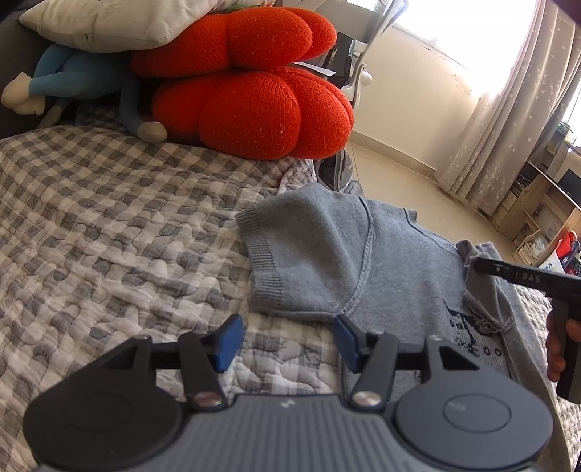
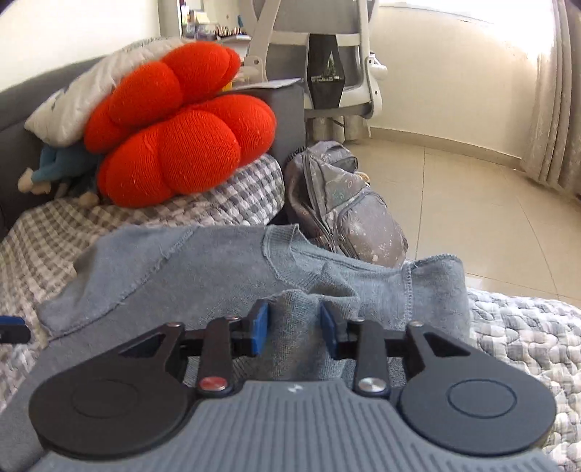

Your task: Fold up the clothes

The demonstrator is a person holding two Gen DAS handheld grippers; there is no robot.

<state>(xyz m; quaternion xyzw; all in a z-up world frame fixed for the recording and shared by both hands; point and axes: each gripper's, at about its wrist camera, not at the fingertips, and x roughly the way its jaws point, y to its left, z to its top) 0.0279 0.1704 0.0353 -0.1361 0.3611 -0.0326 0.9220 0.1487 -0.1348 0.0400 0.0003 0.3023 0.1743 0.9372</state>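
A grey knit sweater [image 1: 392, 261] lies on the checked quilt [image 1: 109, 218], one sleeve folded across its body. My left gripper [image 1: 287, 339] is open and empty, just above the quilt at the sweater's near edge. My right gripper [image 2: 294, 325] is shut on a raised fold of the sweater [image 2: 218, 261]; the cloth bunches between its blue pads [image 2: 260, 326]. The right gripper also shows in the left wrist view [image 1: 483, 267], pinching the sweater's right part, with the hand behind it.
Red knit pumpkin cushions [image 1: 250, 83], a white pillow [image 1: 116, 21] and a blue plush toy [image 1: 72, 80] sit at the bed's head. A grey backpack [image 2: 345, 207] and a desk chair [image 2: 326, 54] stand on the tiled floor beyond the bed edge.
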